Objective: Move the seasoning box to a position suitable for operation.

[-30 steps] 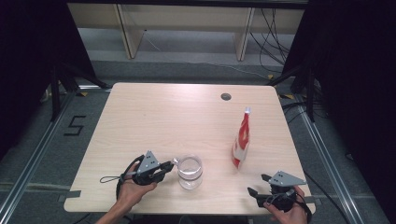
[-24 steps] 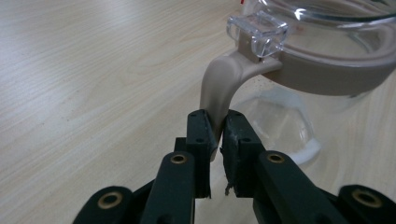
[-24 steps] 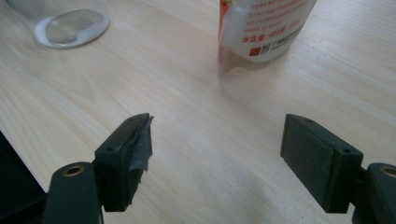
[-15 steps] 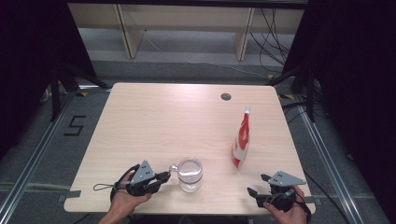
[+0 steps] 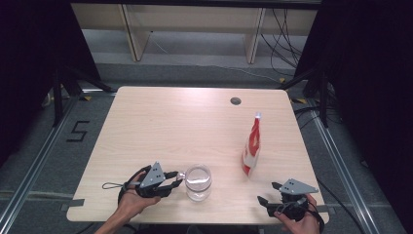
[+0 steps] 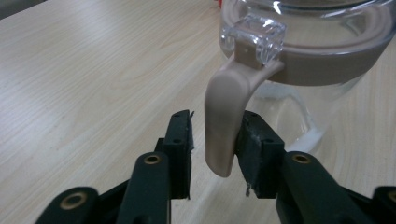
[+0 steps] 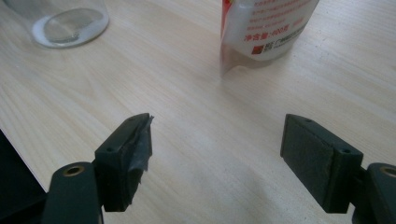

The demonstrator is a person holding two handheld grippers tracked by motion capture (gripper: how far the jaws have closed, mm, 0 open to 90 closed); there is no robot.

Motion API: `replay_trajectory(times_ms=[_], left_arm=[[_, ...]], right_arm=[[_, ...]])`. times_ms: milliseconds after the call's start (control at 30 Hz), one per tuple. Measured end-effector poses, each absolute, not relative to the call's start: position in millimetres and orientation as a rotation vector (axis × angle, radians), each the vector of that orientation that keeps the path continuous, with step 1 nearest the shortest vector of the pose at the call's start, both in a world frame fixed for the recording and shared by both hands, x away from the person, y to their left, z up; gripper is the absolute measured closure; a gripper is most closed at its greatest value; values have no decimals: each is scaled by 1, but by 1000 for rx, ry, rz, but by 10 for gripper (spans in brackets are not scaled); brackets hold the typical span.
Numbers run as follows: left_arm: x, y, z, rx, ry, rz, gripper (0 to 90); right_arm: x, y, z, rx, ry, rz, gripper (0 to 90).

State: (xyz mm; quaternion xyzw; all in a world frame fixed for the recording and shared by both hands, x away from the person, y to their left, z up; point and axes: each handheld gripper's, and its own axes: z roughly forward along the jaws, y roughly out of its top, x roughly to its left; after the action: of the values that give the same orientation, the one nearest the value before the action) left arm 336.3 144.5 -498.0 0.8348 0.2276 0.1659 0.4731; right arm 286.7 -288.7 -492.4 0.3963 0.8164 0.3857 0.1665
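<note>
We see a pale wooden table [image 5: 160, 126] with a small dark hole [image 5: 235, 101] near its far edge. On it, toward the right, a red and white pouch [image 5: 251, 145] stands upright, its white spout at the top. The right gripper view shows the pouch's base [image 7: 266, 28] with printed text, resting on the wood.

Near the front edge, around the middle, stands a glass jar [image 5: 198, 182] with a beige band around its rim and a beige handle on its left side. In the left gripper view that handle [image 6: 226, 116] hangs down from a clear clip on the band.

Our left gripper [image 5: 176, 178] sits just left of the jar. Its jaws have just been opening: the handle is between them, the right-hand pad [image 6: 252, 144] close against it, while a gap shows on the other side, so the pads are not clamped on it.

Our right gripper [image 5: 269, 193] rests at the front right corner, well apart from the jar and near the pouch, its jaws spread wide with only bare wood between them.
</note>
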Motion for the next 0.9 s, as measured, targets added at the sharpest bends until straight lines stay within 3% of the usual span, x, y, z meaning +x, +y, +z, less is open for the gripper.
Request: replay_trajectory(times_ms=[133,600,900], left_arm=[[336,144,-498,2049,535,380,747],[319,147,-498,2031,542,247,700],[316,139,-499,2036,553,284,731]], right_arm=[[289,-290,-493,1096,2324,1090,259],[288,-289,-494,1108,2326,1114,260],[290,-292,-494,1090,2323,1102,260]])
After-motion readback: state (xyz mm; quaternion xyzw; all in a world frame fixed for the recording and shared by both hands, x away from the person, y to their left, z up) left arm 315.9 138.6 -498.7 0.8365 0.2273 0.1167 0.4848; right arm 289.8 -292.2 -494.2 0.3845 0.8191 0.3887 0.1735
